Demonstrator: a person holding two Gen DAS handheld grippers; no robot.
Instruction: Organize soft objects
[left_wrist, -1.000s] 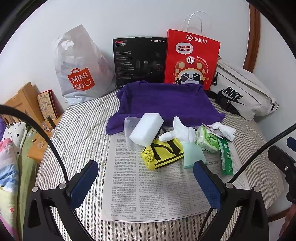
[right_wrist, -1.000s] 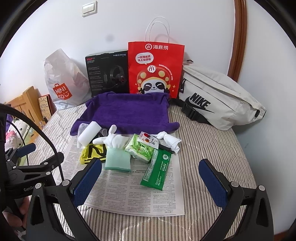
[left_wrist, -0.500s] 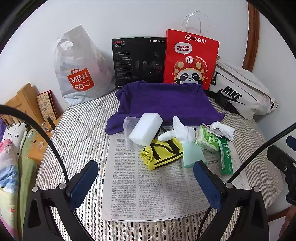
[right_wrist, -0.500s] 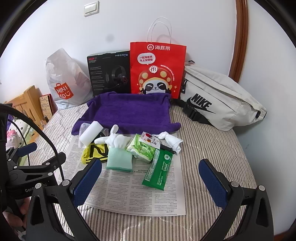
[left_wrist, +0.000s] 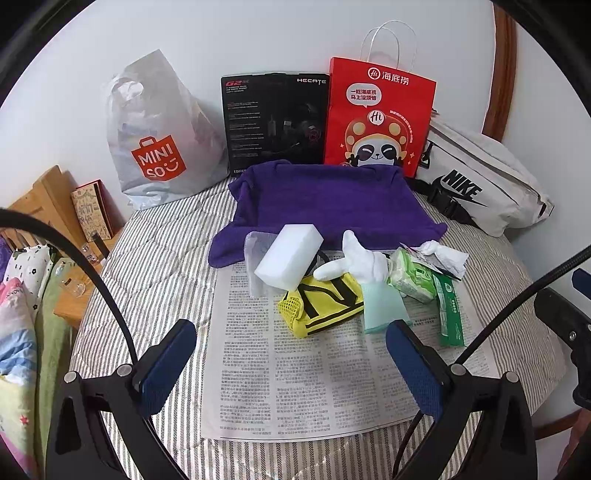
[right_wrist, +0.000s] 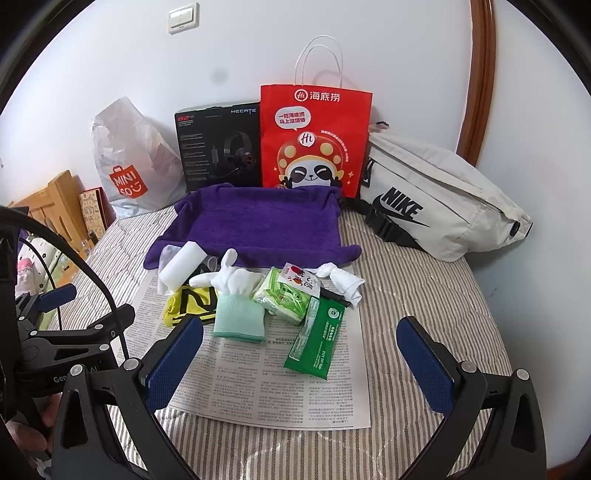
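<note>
A row of soft items lies on a newspaper (left_wrist: 303, 373) on the striped bed: a white sponge block (left_wrist: 290, 260), a yellow mesh cloth (left_wrist: 321, 304), a white-and-mint glove (left_wrist: 369, 273), a green tissue pack (left_wrist: 412, 277), a dark green wipes pack (right_wrist: 317, 338) and a knotted white cloth (right_wrist: 343, 278). A purple towel-lined tray (left_wrist: 328, 201) sits just behind them. My left gripper (left_wrist: 291, 363) is open and empty, held short of the yellow cloth. My right gripper (right_wrist: 301, 356) is open and empty, held short of the wipes pack.
Against the wall stand a grey Miniso bag (left_wrist: 159, 140), a black headset box (left_wrist: 275, 122), a red paper bag (left_wrist: 380, 118) and a white Nike bag (left_wrist: 480, 184). A wooden shelf (left_wrist: 48, 206) and bedding lie off the bed's left edge.
The right gripper has drifted slightly, so the scene sits a little further right and lower in its view. The left view is almost unchanged. Nothing was grasped.
</note>
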